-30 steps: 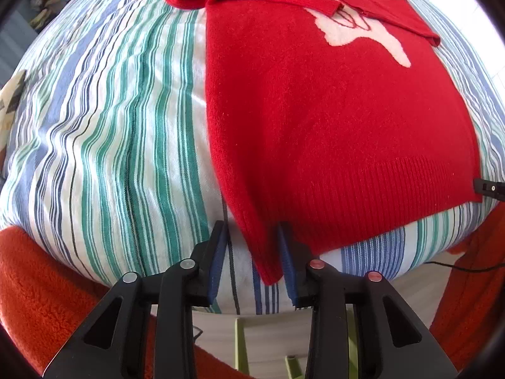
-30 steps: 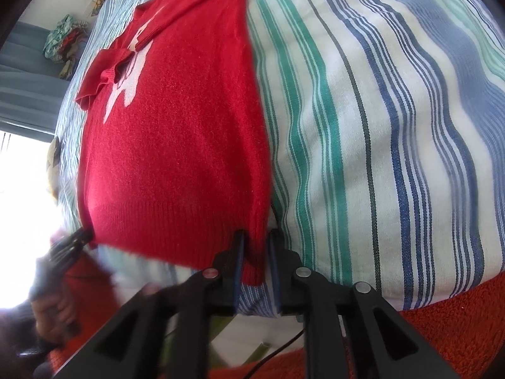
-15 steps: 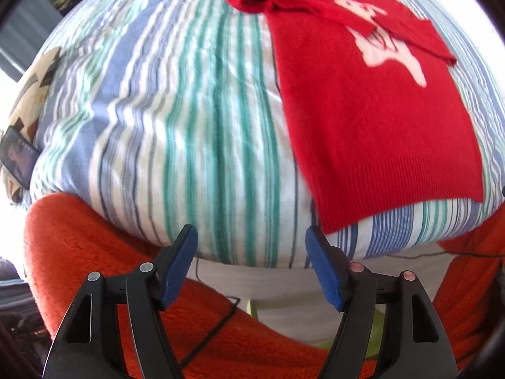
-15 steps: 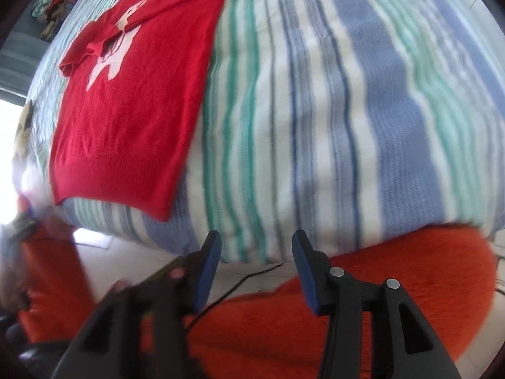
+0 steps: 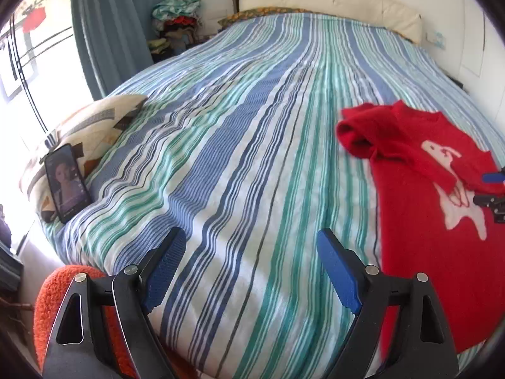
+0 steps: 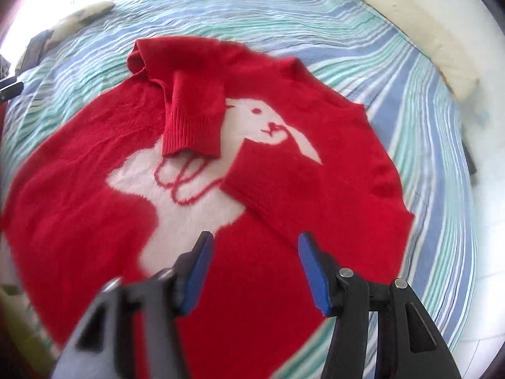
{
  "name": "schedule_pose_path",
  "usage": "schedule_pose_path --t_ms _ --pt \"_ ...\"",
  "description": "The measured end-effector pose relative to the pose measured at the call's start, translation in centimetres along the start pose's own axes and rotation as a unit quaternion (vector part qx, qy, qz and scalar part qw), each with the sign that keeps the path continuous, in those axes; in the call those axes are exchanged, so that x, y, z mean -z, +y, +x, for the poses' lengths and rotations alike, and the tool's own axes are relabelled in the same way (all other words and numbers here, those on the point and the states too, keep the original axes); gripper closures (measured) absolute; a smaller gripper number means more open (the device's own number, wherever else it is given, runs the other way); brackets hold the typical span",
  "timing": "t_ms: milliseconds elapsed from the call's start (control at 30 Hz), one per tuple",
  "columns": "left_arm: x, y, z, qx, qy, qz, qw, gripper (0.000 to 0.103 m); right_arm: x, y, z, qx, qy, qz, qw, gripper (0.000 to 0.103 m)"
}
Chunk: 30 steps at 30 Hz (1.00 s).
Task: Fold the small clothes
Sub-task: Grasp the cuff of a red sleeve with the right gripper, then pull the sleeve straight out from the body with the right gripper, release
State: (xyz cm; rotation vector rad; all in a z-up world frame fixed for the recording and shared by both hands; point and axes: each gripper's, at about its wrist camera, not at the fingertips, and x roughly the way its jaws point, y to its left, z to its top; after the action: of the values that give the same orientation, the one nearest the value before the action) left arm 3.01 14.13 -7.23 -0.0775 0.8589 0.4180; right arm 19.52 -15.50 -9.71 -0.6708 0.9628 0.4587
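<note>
**A:** Right wrist view first: what is under the right gripper [image 6: 254, 268] now?

**B:** The red sweater [image 6: 202, 189], lying flat on the striped bedspread [image 6: 394, 63] with its white rabbit motif [image 6: 195, 202] face up. Both sleeves are folded in across the chest: one cuff [image 6: 189, 132] covers part of the rabbit, the other sleeve [image 6: 284, 202] lies just beside it. The fingers stand wide apart and hold nothing.

**A:** A second ago each gripper was pinching a bottom corner of the sweater's hem.

**B:** Yes, and both have since let go. The left gripper [image 5: 249, 268] is spread wide and empty too, hanging over bare bedspread to the left of the sweater. A phone [image 5: 66, 186] leans on a patterned pillow [image 5: 94, 120] well away from the sweater, at the bed's left edge.

**A:** So what does the release mean?

**B:** I judge the hem straightening done; the body looks smooth. The likely next step is regripping to fold the body over the tucked sleeves
</note>
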Motion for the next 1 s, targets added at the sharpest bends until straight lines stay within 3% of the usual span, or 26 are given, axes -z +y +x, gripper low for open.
schedule_pose_path --t_ms 67,133,167,200,233,300,367,500,600,667,867,1000 --pt "0.1 0.1 0.2 0.026 0.005 -0.008 0.9996 0.017 -1.1 0.4 2.9 0.0 -0.001 -0.005 1.0 0.048" --pt "0.1 -0.6 0.1 0.029 0.001 0.002 0.9996 0.017 -1.7 -0.1 4.9 -0.014 -0.008 0.022 1.0 0.056" --pt "0.1 -1.0 0.0 0.027 -0.001 0.011 0.9996 0.017 -1.7 -0.8 5.4 -0.03 -0.012 0.054 0.998 0.079" --pt "0.2 -1.2 -0.1 0.024 -0.002 0.017 0.9996 0.017 -1.4 -2.2 5.2 -0.027 -0.017 0.092 0.995 0.096" --pt "0.2 -1.3 -0.1 0.024 -0.002 0.018 0.9995 0.017 -0.8 -4.2 4.4 -0.021 -0.031 0.137 0.99 0.096" --pt "0.2 -1.2 0.0 0.027 -0.001 0.014 0.9995 0.017 1.6 -8.9 1.7 -0.002 -0.072 0.23 0.971 0.096" --pt "0.2 -0.8 0.2 0.028 0.004 0.001 0.9996 0.017 6.0 -14.4 -1.0 0.039 -0.091 0.318 0.943 0.096" --pt "0.2 0.2 0.9 0.036 0.024 -0.038 0.9983 0.017 18.3 -23.8 -5.5 0.125 -0.084 0.478 0.865 0.096" --pt "0.5 0.5 1.5 0.037 0.042 -0.054 0.997 0.017 26.8 -26.6 -7.0 0.167 -0.051 0.549 0.817 0.096" --pt "0.7 0.3 1.8 0.033 0.049 -0.052 0.9969 0.017 30.3 -27.1 -6.9 0.172 -0.036 0.572 0.801 0.096" --pt "1.1 0.2 1.8 0.018 0.054 -0.034 0.9978 0.017 33.4 -25.8 -4.6 0.136 -0.031 0.604 0.785 0.096" --pt "1.3 0.5 2.0 0.016 0.063 -0.039 0.9971 0.017 36.8 -25.5 -3.4 0.103 -0.046 0.662 0.741 0.096"
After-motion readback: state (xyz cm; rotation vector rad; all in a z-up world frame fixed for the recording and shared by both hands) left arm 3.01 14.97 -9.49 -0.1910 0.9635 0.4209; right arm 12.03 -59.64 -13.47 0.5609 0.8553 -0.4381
